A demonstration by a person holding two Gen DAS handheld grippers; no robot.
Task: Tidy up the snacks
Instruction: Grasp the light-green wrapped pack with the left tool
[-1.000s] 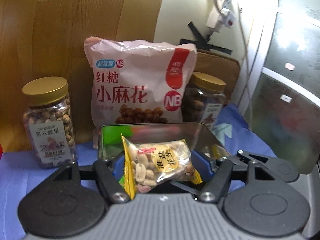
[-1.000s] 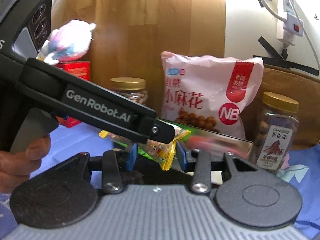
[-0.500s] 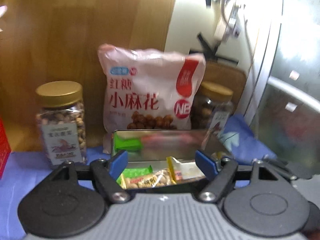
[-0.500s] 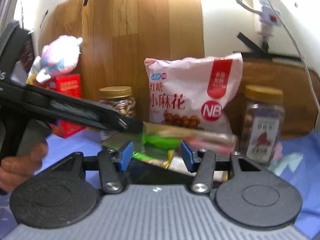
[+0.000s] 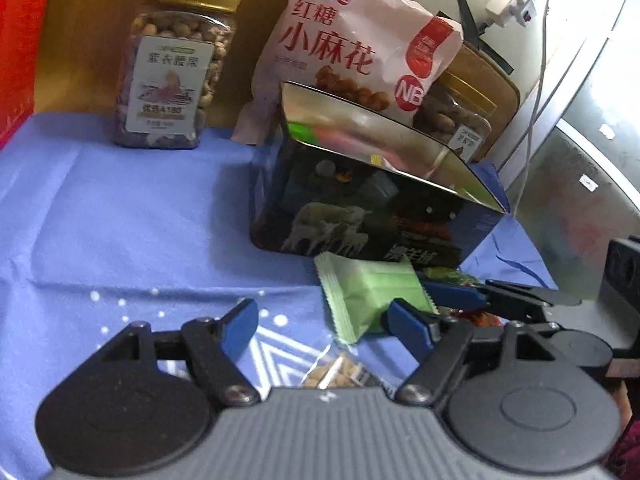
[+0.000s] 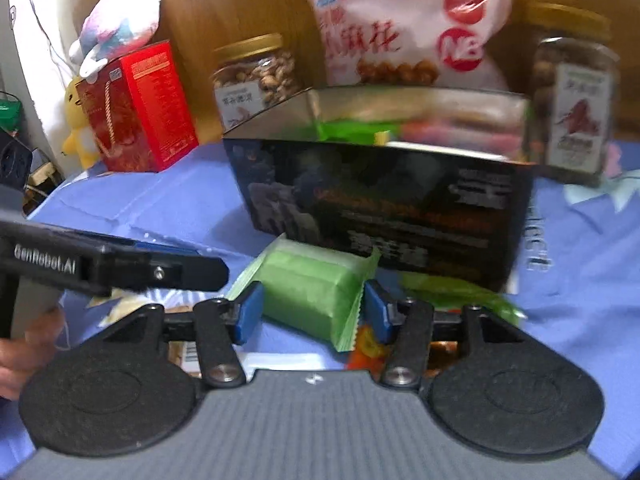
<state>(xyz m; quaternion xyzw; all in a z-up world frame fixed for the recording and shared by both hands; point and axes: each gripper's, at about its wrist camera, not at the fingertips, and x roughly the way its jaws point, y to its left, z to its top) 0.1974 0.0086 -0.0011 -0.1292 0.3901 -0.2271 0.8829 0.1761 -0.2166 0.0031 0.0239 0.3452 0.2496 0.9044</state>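
Note:
A dark open box (image 5: 368,208) with a shiny foil lining stands on the blue cloth; it also shows in the right wrist view (image 6: 384,208), with snack packets inside. A light green snack packet (image 5: 368,292) lies in front of it. My left gripper (image 5: 324,332) is open and empty, low over the cloth, above a small clear packet (image 5: 340,372). My right gripper (image 6: 312,312) is open, its fingers on either side of the green packet (image 6: 308,292). More loose packets (image 6: 452,292) lie beside it.
Behind the box stand a pink snack bag (image 5: 352,44), a gold-lidded nut jar (image 5: 176,64) at left and another jar (image 6: 572,96) at right. A red carton (image 6: 136,108) and plush toys (image 6: 116,32) sit far left against the wooden panel.
The left gripper let the peanut packet go into the box, then drew back and down to the cloth. The right gripper dropped down to straddle the green packet.

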